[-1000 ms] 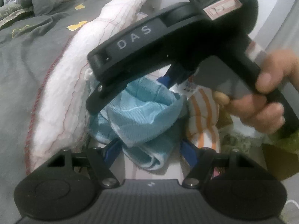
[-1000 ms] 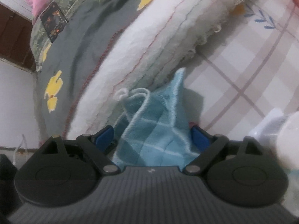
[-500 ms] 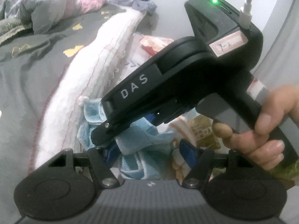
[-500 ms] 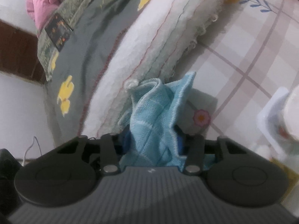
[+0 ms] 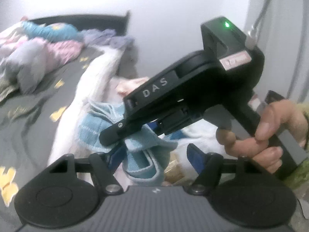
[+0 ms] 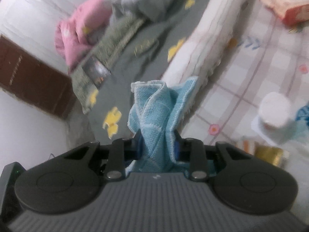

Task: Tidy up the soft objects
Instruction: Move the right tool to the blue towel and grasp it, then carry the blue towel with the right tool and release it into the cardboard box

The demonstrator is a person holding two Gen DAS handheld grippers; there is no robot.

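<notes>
Between the right gripper's fingers: a light blue cloth, bunched upright, its folds rising ahead of the blue pads.
Right gripper: narrow, jaws just closing, pads pressed on the cloth from both sides.
Left gripper: jaws fairly wide and just opening further; the same cloth hangs between the blue fingers, clear of the right one; whether the left one touches it cannot be told.
Straight ahead of the left gripper: the right gripper's black body, held by a hand, crossing the view and hiding part of the cloth.
Containers: none can be made out.
Left of the right gripper: a grey bedspread with yellow shapes, on it a heap of pink and grey bedding.
Ahead of the right gripper: a white fringed blanket lying beside the grey spread.
Right of the right gripper: a checked sheet, a white blurred round object, and farther off a pink-and-red packet.
</notes>
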